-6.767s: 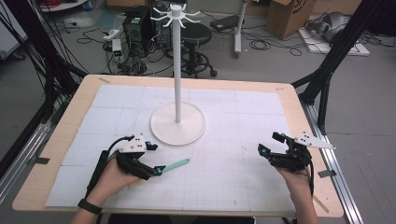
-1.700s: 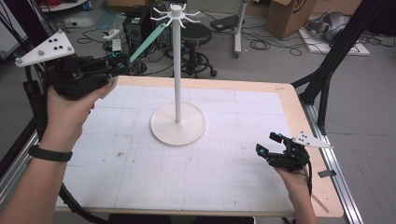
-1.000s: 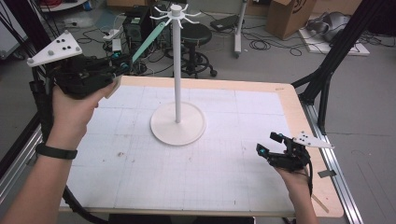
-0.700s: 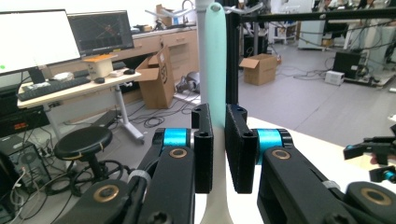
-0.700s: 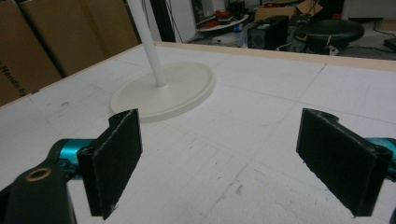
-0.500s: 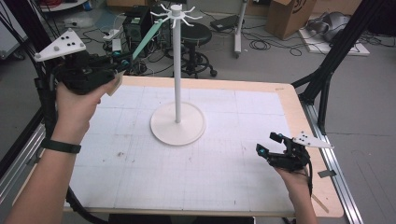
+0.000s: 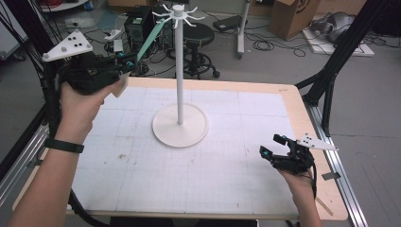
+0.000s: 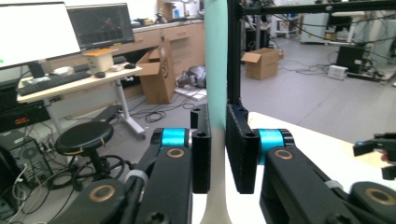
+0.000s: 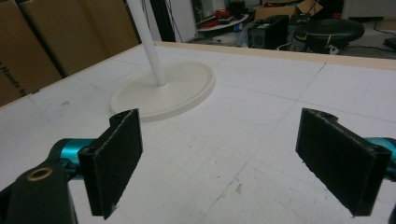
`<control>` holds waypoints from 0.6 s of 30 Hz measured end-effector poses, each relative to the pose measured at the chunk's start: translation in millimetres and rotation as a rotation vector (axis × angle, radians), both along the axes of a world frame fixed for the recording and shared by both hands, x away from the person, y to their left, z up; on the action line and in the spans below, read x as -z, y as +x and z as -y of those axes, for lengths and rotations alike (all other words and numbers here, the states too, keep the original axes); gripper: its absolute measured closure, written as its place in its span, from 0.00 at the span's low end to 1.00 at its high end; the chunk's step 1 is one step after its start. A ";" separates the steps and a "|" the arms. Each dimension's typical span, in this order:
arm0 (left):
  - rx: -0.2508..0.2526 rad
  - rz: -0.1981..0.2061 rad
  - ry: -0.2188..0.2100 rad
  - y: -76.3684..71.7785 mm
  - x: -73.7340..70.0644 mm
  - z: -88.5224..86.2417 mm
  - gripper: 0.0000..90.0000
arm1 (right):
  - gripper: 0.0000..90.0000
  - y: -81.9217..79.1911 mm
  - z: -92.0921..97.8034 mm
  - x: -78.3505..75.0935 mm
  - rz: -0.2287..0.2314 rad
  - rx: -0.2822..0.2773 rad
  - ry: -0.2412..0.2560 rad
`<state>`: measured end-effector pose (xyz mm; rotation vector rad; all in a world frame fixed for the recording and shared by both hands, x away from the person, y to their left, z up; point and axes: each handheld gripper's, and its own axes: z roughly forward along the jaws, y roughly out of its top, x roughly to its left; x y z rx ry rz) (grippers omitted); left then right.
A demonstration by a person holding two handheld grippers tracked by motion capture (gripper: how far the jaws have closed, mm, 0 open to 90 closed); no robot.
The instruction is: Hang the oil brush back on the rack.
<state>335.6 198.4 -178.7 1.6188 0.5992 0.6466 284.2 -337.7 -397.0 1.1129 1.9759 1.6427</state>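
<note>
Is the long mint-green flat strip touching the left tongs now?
Touching. In the left gripper view, the left tongs are closed on the mint-green strip, both black jaws pressed against its sides.

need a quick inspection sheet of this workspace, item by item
surface: white gridded mat on a wood-edged table, with a few dark specks near its left side
job's things: white stand upright on its round base at mid-table, hooks on top; teal strip held up toward the hooks
clutter: nothing seen on the mat
grippers: left gripper raised off the table, jaws shut on the strip; right gripper low at the table's right, jaws open with nothing between
cables: black cable hangs off the near left edge
surroundings: stool, cardboard boxes, floor cables, monitors
</note>
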 end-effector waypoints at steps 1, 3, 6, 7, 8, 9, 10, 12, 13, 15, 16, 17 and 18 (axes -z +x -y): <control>0.003 0.004 -0.005 -0.4 0.2 0.5 0.89 | 0.15 0.0 0.0 0.0 0.000 0.000 0.000; -0.004 -0.005 -0.023 -0.6 -0.1 0.0 0.69 | 0.15 0.0 0.0 0.0 0.001 -0.001 0.000; 0.015 -0.005 -0.024 -2.0 1.0 -2.0 0.56 | 0.15 -0.5 -0.2 -0.1 -0.002 -0.001 0.001; 0.014 -0.008 -0.025 -3.1 1.9 -2.7 0.56 | 0.15 -0.5 -0.2 -0.1 -0.002 -0.001 0.001; 0.020 -0.008 -0.023 -4.1 3.2 -3.6 0.52 | 0.15 -0.4 0.0 -0.2 0.000 -0.001 0.001; 0.023 -0.010 -0.024 -5.5 4.9 -4.7 0.48 | 0.15 -0.4 0.1 -0.1 0.001 -0.001 0.001; 0.025 -0.007 -0.022 -7.2 6.7 -6.0 0.45 | 0.15 -0.2 0.7 0.0 0.005 -0.001 -0.001; 0.026 0.000 -0.010 -11.5 10.9 -9.3 0.43 | 0.15 -0.4 1.0 0.1 0.003 0.001 -0.002; 0.026 -0.002 -0.007 -14.0 13.6 -11.2 0.43 | 0.15 -0.4 1.0 0.1 0.003 0.001 -0.002; 0.028 -0.003 -0.012 -19.4 20.1 -15.5 0.39 | 0.15 -0.5 1.2 0.2 0.003 0.000 -0.003; 0.030 -0.006 -0.014 -22.5 23.8 -18.2 0.37 | 0.15 -0.5 1.4 0.3 0.003 -0.001 -0.002; 0.034 -0.009 -0.013 -25.6 27.8 -20.9 0.37 | 0.15 -0.4 1.6 0.3 0.004 -0.003 -0.002; 0.033 -0.006 -0.012 -29.2 32.1 -23.6 0.35 | 0.15 -0.3 1.8 0.4 0.004 -0.003 -0.004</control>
